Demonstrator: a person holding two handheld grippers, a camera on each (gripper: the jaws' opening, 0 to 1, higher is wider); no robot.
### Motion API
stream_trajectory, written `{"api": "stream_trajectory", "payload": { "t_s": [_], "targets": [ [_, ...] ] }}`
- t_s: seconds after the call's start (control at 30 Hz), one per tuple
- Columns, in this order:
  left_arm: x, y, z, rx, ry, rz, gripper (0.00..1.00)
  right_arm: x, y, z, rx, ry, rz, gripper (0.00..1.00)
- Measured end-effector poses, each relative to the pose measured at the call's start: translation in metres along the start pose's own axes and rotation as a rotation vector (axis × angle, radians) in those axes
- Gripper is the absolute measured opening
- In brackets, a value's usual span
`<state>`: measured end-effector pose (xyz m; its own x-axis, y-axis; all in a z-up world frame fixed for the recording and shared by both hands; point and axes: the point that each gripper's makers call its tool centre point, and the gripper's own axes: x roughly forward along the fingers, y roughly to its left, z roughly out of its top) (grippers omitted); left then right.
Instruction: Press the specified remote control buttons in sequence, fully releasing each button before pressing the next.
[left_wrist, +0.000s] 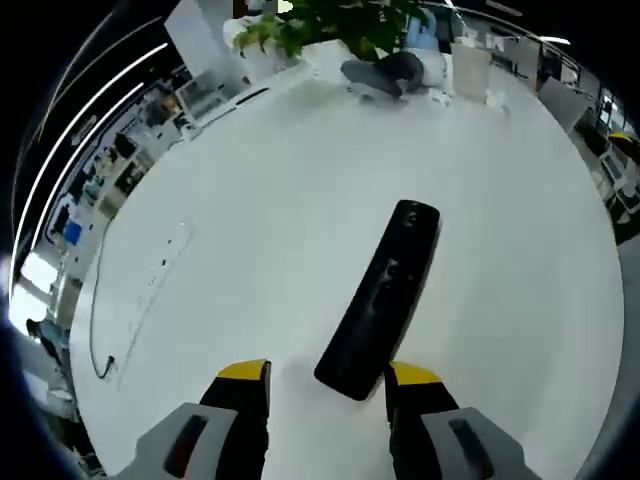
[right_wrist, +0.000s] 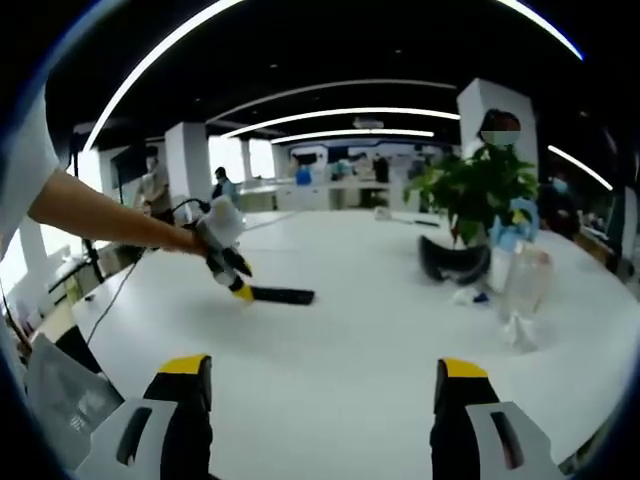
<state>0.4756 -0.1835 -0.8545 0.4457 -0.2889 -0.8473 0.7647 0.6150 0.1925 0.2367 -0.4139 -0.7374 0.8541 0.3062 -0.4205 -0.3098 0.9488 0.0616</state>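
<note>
A long black remote control (left_wrist: 382, 298) lies flat on the white table (left_wrist: 260, 200), its near end between my left gripper's (left_wrist: 328, 378) yellow-tipped jaws. Those jaws stand apart, open, with nothing clamped. In the right gripper view the same remote (right_wrist: 283, 295) lies far off on the table, and the left gripper (right_wrist: 240, 290) comes down to its left end, held by a person's outstretched arm (right_wrist: 110, 222). My right gripper (right_wrist: 325, 385) hovers above the near table, open and holding nothing.
A potted green plant (right_wrist: 478, 190) stands at the right of the table with a dark headset-like object (right_wrist: 448, 262) and a clear plastic bottle (right_wrist: 522, 288) near it. A thin cable (left_wrist: 100, 330) runs along the table's left side. People stand in the office behind.
</note>
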Motion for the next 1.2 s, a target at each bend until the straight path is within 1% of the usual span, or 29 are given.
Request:
{"api": "stream_trajectory", "payload": {
  "t_s": [0.03, 0.07, 0.1, 0.13, 0.17, 0.2, 0.23, 0.27, 0.3, 0.33, 0.37, 0.4, 0.47, 0.5, 0.53, 0.57, 0.6, 0.63, 0.67, 0.7, 0.77, 0.8, 0.83, 0.87, 0.93, 1.0, 1.03, 1.07, 1.2],
  "targets": [
    [0.000, 0.001, -0.002, -0.045, -0.015, 0.017, 0.51, 0.000, 0.000, 0.000, 0.000, -0.002, 0.000, 0.92],
    [0.000, 0.002, -0.003, -0.058, -0.021, 0.022, 0.51, 0.000, 0.000, 0.001, -0.001, -0.003, -0.002, 0.92],
    [-0.002, 0.001, -0.004, -0.092, -0.049, 0.034, 0.52, 0.000, 0.000, 0.001, -0.004, -0.005, -0.002, 0.92],
    [-0.003, 0.001, -0.003, -0.114, -0.071, 0.038, 0.55, -0.001, 0.000, 0.001, -0.005, -0.007, -0.001, 0.92],
    [-0.004, 0.003, -0.007, -0.166, -0.085, 0.058, 0.57, -0.001, 0.000, 0.002, -0.007, -0.009, -0.001, 0.92],
    [-0.004, 0.005, -0.008, -0.192, -0.098, 0.066, 0.60, -0.001, 0.000, 0.002, -0.008, -0.011, -0.002, 0.92],
    [-0.004, 0.004, -0.010, -0.237, -0.117, 0.068, 0.66, -0.001, 0.001, 0.002, -0.010, -0.011, -0.002, 0.92],
    [-0.004, 0.003, -0.010, -0.262, -0.131, 0.062, 0.69, -0.001, 0.001, 0.002, -0.011, -0.009, 0.000, 0.92],
    [-0.003, -0.007, -0.012, -0.317, -0.138, 0.010, 0.70, -0.001, 0.001, 0.002, -0.012, -0.009, 0.001, 0.92],
    [-0.004, -0.011, -0.013, -0.363, -0.141, -0.007, 0.70, -0.001, 0.002, 0.002, -0.012, -0.008, 0.003, 0.92],
    [-0.003, -0.011, -0.014, -0.385, -0.147, -0.005, 0.71, 0.000, 0.002, 0.002, -0.012, -0.007, 0.007, 0.92],
    [-0.005, -0.012, -0.013, -0.380, -0.177, 0.005, 0.73, 0.000, 0.003, 0.001, -0.015, -0.005, 0.009, 0.92],
    [-0.009, -0.020, -0.012, -0.393, -0.208, -0.004, 0.79, -0.001, 0.004, 0.002, -0.024, -0.010, 0.008, 0.92],
    [-0.011, -0.022, -0.011, -0.400, -0.221, -0.002, 0.83, -0.001, 0.004, 0.003, -0.026, -0.012, 0.008, 0.92],
    [-0.014, -0.023, -0.010, -0.413, -0.250, 0.010, 0.90, -0.001, 0.004, 0.003, -0.027, -0.014, 0.006, 0.93],
    [-0.014, -0.022, -0.010, -0.418, -0.251, 0.011, 0.93, -0.001, 0.004, 0.003, -0.027, -0.015, 0.006, 0.93],
    [-0.016, -0.024, -0.016, -0.424, -0.237, 0.026, 0.95, -0.001, 0.004, 0.004, -0.024, -0.017, 0.005, 0.93],
    [-0.018, -0.024, -0.017, -0.416, -0.239, 0.031, 0.95, -0.001, 0.004, 0.004, -0.022, -0.017, 0.006, 0.93],
    [-0.021, -0.024, -0.018, -0.419, -0.255, 0.042, 0.95, -0.002, 0.004, 0.004, -0.020, -0.016, 0.006, 0.93],
    [-0.025, -0.024, -0.018, -0.447, -0.285, 0.045, 0.98, -0.002, 0.004, 0.004, -0.019, -0.018, 0.005, 0.93],
    [-0.032, -0.027, -0.022, -0.481, -0.287, 0.029, 1.00, -0.003, 0.004, 0.006, -0.023, -0.028, 0.003, 0.93],
    [-0.034, -0.028, -0.022, -0.482, -0.289, 0.029, 1.00, -0.003, 0.004, 0.006, -0.024, -0.030, 0.003, 0.93],
    [-0.041, -0.027, -0.023, -0.473, -0.310, 0.049, 1.00, -0.003, 0.004, 0.006, -0.024, -0.030, 0.003, 0.94],
    [-0.045, -0.028, -0.024, -0.471, -0.320, 0.056, 1.00, -0.003, 0.004, 0.006, -0.024, -0.031, 0.002, 0.94],
    [-0.053, -0.029, -0.027, -0.496, -0.333, 0.048, 1.00, -0.003, 0.003, 0.008, -0.019, -0.040, -0.002, 0.95],
    [-0.061, -0.033, -0.030, -0.514, -0.334, 0.041, 1.00, -0.003, 0.002, 0.008, -0.014, -0.043, -0.001, 0.95],
    [-0.066, -0.034, -0.030, -0.515, -0.345, 0.040, 1.00, -0.003, 0.003, 0.008, -0.010, -0.042, 0.003, 0.96],
    [-0.075, -0.036, -0.028, -0.505, -0.375, 0.054, 1.00, -0.003, 0.003, 0.008, -0.008, -0.041, 0.005, 0.96],
    [-0.102, -0.045, -0.030, -0.493, -0.407, 0.075, 1.00, -0.004, 0.002, 0.010, -0.008, -0.056, 0.001, 0.99]
  ]
}}
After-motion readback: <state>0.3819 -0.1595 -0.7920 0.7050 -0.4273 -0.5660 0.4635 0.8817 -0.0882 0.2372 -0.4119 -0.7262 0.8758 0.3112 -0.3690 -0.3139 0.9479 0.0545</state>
